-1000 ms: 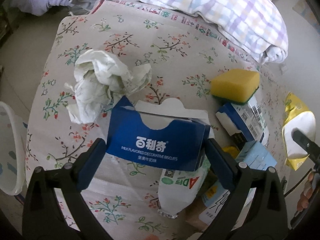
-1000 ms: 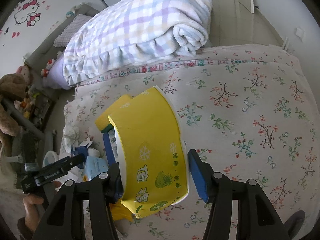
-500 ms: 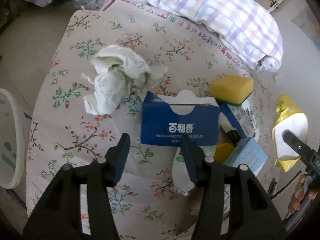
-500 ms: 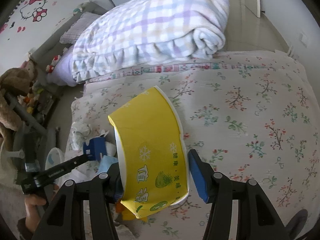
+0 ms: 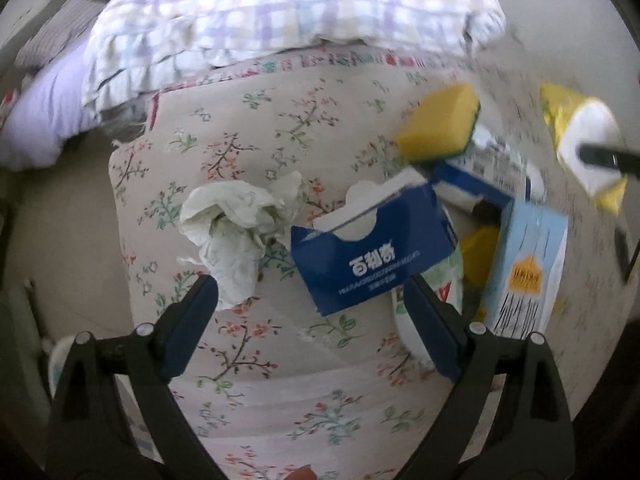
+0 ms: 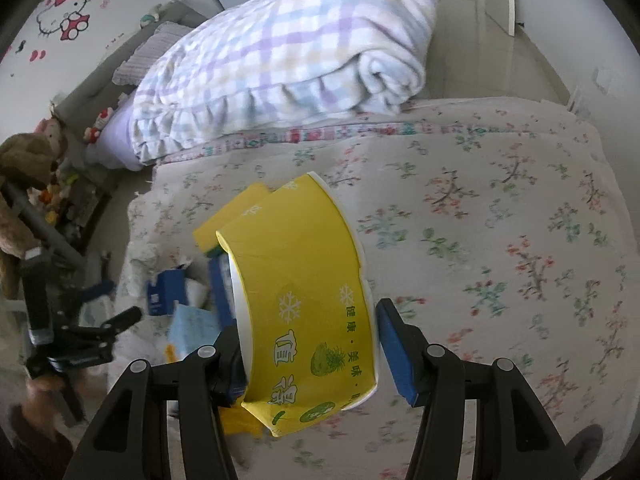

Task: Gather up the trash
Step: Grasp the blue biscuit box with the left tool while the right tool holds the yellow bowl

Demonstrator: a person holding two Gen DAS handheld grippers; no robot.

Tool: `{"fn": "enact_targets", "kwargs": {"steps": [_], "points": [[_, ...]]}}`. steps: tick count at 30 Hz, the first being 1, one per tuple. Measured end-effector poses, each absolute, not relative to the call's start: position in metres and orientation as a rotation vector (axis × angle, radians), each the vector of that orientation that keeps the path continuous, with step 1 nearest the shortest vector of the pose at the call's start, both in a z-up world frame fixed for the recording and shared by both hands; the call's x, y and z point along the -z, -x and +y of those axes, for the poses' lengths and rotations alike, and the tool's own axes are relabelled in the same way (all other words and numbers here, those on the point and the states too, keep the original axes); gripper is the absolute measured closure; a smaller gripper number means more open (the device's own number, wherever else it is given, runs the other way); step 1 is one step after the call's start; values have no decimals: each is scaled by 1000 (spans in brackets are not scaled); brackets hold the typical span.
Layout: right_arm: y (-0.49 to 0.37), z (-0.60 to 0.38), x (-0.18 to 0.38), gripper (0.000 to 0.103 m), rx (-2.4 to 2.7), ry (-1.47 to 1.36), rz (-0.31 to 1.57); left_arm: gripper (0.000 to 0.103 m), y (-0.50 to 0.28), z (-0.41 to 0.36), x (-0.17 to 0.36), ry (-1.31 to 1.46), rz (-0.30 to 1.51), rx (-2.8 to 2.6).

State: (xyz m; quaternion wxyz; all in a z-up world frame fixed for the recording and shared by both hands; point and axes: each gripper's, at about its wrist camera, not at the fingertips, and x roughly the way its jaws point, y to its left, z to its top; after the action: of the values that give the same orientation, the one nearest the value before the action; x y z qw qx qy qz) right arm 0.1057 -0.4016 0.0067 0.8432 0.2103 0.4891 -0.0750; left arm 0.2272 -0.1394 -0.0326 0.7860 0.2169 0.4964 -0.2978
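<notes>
Floral bedsheet w/ plaid blanket at top of frame, my left gripper fingers just reopened wide, nothing btwn them, blue biscuit box frame center beside crumpled tissue, yellow sponge upper right, my right gripper clamped on yellow paper bowl.

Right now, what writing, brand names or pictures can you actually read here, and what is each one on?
"百利奇": blue box; the small Latin line beneath is too blurred to read.
"健康·美味": yellow cup; its larger characters are partly cut off, unreadable.
Light blue carton: orange house-shaped logo and a barcode, text unreadable.
Hello Kitty picture, no words: wall.
White packet under the box: a red mark, unreadable.
</notes>
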Motion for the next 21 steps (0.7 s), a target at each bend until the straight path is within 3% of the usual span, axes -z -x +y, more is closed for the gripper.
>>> {"fn": "enact_targets", "kwargs": {"steps": [7, 12, 17, 19, 21], "points": [[-115, -410, 8, 45, 159, -441, 1068, 9, -223, -181, 55, -742, 1038, 688], [-120, -403, 5, 45, 137, -426, 1064, 11, -233, -193, 59, -719, 1062, 734], [-123, -400, 8, 45, 129, -423, 1075, 29, -234, -183, 60, -596, 1103, 728], [-123, -398, 8, 45, 127, -422, 1075, 45, -231, -175, 61, -554, 1107, 705], [-122, -396, 6, 45, 122, -422, 1073, 48, -229, -165, 63, -489, 1138, 672]]}}
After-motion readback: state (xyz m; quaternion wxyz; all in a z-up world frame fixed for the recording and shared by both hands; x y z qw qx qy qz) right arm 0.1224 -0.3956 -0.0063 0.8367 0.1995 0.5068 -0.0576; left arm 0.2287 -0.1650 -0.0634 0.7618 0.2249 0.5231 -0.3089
